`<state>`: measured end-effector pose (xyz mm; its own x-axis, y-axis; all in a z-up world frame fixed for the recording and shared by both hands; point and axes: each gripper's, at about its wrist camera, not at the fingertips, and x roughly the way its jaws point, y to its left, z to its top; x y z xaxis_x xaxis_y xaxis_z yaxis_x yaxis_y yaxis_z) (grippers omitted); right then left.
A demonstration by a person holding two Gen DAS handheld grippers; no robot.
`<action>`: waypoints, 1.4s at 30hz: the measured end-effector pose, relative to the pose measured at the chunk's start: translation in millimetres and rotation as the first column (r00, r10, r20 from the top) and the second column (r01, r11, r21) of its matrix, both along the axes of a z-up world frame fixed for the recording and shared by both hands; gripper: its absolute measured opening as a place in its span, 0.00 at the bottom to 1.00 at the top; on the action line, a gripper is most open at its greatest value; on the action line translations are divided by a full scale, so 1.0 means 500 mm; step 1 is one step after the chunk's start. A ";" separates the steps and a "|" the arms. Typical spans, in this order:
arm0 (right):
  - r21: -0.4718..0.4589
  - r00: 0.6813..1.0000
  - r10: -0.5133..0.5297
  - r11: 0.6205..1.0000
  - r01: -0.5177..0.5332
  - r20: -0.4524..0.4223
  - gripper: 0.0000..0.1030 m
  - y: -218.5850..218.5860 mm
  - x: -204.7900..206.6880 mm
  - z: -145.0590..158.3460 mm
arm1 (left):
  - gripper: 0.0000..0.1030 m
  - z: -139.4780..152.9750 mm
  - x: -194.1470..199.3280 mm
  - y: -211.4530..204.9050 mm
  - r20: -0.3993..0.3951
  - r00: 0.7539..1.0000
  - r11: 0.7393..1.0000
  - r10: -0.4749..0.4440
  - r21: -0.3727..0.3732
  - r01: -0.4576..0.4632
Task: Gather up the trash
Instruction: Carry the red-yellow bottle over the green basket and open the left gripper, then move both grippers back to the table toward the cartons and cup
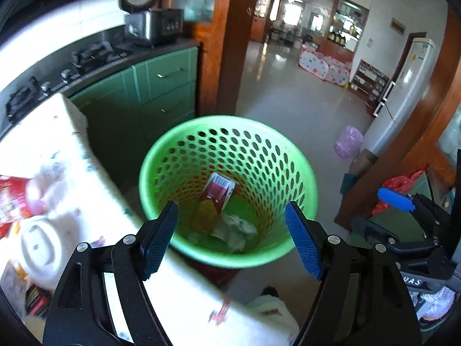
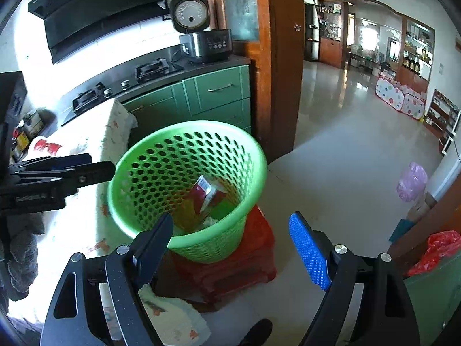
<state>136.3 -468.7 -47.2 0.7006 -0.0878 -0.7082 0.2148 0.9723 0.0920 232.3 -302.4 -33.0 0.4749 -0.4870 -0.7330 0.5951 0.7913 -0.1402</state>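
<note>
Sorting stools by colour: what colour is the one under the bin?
Red stool, clearest in the right wrist view.

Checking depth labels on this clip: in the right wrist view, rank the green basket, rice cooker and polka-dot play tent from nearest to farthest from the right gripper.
1. Green basket: just ahead of the right gripper, on a red stool.
2. Rice cooker: on the counter behind the basket, upper middle.
3. Polka-dot play tent: far right, in the room beyond the doorway.

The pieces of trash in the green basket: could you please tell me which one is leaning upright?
The red carton, standing tilted against the green basket wall. The crumpled white paper beside it lies flat on the bottom.
</note>
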 end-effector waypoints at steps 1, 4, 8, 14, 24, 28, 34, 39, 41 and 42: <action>0.003 1.000 0.006 1.000 -0.006 0.004 0.79 0.008 -0.004 0.002 | 0.73 0.009 -0.013 0.017 0.013 1.000 1.000 0.009 -0.003 -0.009; 0.000 0.999 0.040 0.999 -0.040 0.017 0.80 0.047 -0.015 0.013 | 0.73 0.035 -0.046 0.069 0.033 0.999 0.999 0.041 -0.017 -0.041; 0.009 0.995 0.097 0.995 -0.097 0.034 0.80 0.108 -0.027 0.030 | 0.73 0.066 -0.087 0.146 0.082 0.992 0.996 0.093 -0.014 -0.093; 0.030 0.980 0.191 0.981 -0.193 0.053 0.81 0.207 -0.024 0.050 | 0.73 0.095 -0.122 0.278 0.112 0.973 0.980 0.201 -0.015 -0.201; 0.023 0.928 0.367 0.929 -0.369 0.058 0.81 0.386 -0.003 0.068 | 0.73 0.108 -0.159 0.533 0.143 0.911 0.921 0.387 -0.003 -0.391; 0.025 0.905 0.423 0.905 -0.425 0.054 0.81 0.458 0.014 0.068 | 0.73 0.096 -0.179 0.609 0.144 0.893 0.902 0.427 0.000 -0.431; 0.032 0.859 0.510 0.859 -0.511 0.034 0.81 0.546 0.045 0.068 | 0.73 0.080 -0.204 0.702 0.132 0.863 0.871 0.488 -0.012 -0.491; 0.068 0.822 0.570 0.820 -0.569 0.009 0.81 0.624 0.062 0.050 | 0.73 0.070 -0.215 0.747 0.121 0.844 0.851 0.522 -0.018 -0.524; 0.068 0.813 0.582 0.811 -0.581 0.007 0.81 0.651 0.063 0.040 | 0.73 0.065 -0.217 0.767 0.118 0.839 0.846 0.532 -0.022 -0.533; 0.069 0.813 0.583 0.811 -0.581 0.001 0.81 0.659 0.064 0.036 | 0.73 0.064 -0.217 0.772 0.118 0.835 0.842 0.537 -0.021 -0.538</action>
